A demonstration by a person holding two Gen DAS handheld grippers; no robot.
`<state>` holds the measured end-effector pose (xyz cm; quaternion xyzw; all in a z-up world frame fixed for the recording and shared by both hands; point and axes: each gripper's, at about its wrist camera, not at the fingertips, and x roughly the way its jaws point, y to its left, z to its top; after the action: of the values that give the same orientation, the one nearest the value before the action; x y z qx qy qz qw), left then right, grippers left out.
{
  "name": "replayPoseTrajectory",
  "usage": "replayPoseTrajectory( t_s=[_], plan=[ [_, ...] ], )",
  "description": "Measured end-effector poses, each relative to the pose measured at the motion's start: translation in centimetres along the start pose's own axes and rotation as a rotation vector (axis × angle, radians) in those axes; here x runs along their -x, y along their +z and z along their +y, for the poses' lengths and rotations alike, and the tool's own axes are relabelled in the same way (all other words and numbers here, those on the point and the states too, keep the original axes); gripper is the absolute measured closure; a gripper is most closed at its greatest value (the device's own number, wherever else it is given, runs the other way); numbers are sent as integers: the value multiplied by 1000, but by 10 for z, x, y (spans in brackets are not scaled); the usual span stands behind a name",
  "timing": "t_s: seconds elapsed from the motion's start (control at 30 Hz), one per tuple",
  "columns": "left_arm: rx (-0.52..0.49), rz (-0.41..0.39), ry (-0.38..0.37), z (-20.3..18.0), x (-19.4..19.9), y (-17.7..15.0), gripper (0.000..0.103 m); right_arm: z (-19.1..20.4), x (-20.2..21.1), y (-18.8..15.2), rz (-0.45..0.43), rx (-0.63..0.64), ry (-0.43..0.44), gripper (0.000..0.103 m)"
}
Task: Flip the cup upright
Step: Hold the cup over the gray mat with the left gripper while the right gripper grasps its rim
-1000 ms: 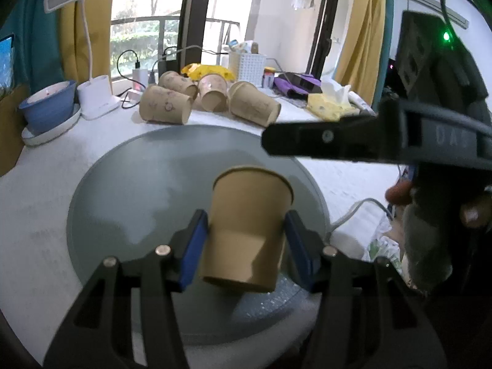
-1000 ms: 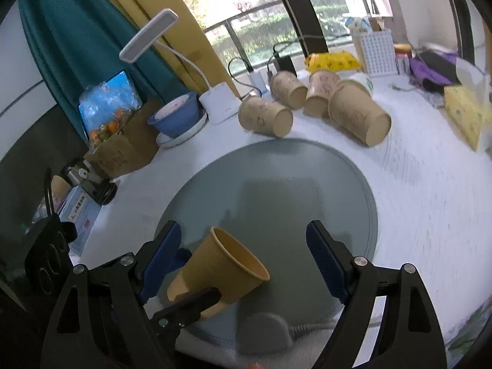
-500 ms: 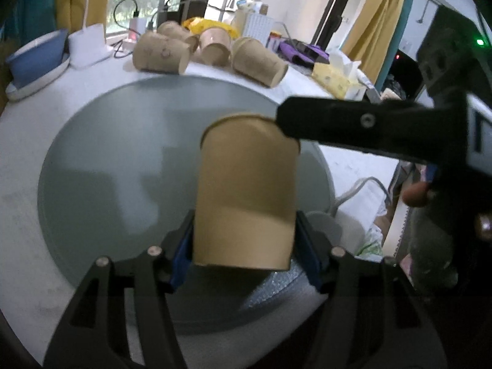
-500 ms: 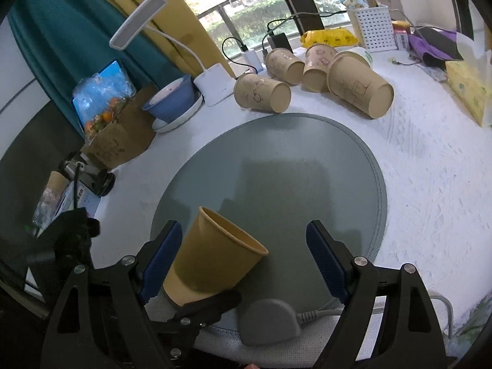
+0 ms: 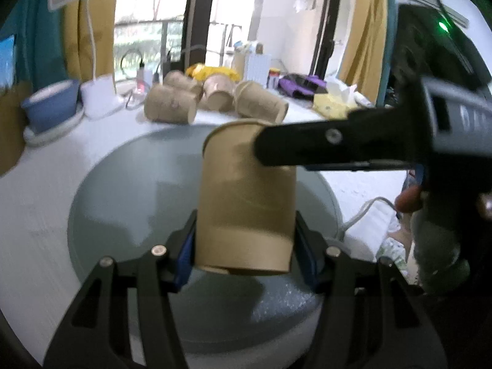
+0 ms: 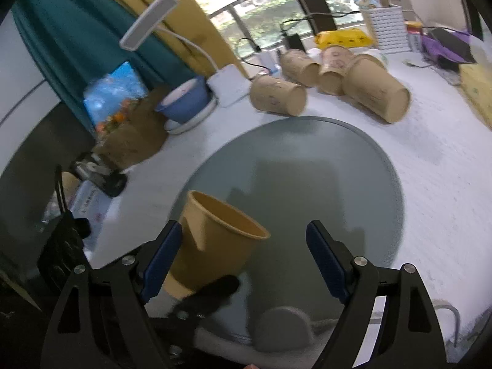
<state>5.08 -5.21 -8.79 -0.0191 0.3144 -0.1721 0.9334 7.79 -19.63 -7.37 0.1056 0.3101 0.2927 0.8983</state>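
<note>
1. Gripping the paper cup (image 5: 244, 203) low on its body, the left gripper (image 5: 246, 258) is pinching it between both blue pads, mouth up and leaning slightly, above the round grey mat (image 5: 123, 203).
2. The right gripper (image 6: 243, 264) is hovering with its jaws spread wide and holding nothing; the cup (image 6: 212, 240) is sitting beside its left pad (image 6: 160, 261), and whether the two are touching is hard to say through the blur.
3. The cup is looking close to upright but is probably not standing on the mat yet.
4. Letting go while it is tilting could be tipping it back onto its side.
5. Squeezing harder could be crushing the thin paper wall.
6. The right gripper's nearby finger could be knocking the rim during release.
7. Four other cups (image 6: 278, 95) are lying on their sides on the white table (image 6: 430, 166), well apart.
</note>
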Motion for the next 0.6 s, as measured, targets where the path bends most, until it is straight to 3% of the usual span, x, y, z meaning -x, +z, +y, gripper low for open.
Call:
replayPoseTrajectory(
  t_s=[0.4, 0.53, 0.6],
  plan=[
    [-69, -272, -25, -8, 32, 1, 46, 6, 14, 13, -30, -59, 174, 17],
    [-87, -302, -41, -10, 34, 2, 46, 8, 17, 15, -36, -68, 198, 17],
    [-96, -299, -55, -12, 33, 2, 46, 9, 17, 16, -39, -66, 200, 24]
  ],
)
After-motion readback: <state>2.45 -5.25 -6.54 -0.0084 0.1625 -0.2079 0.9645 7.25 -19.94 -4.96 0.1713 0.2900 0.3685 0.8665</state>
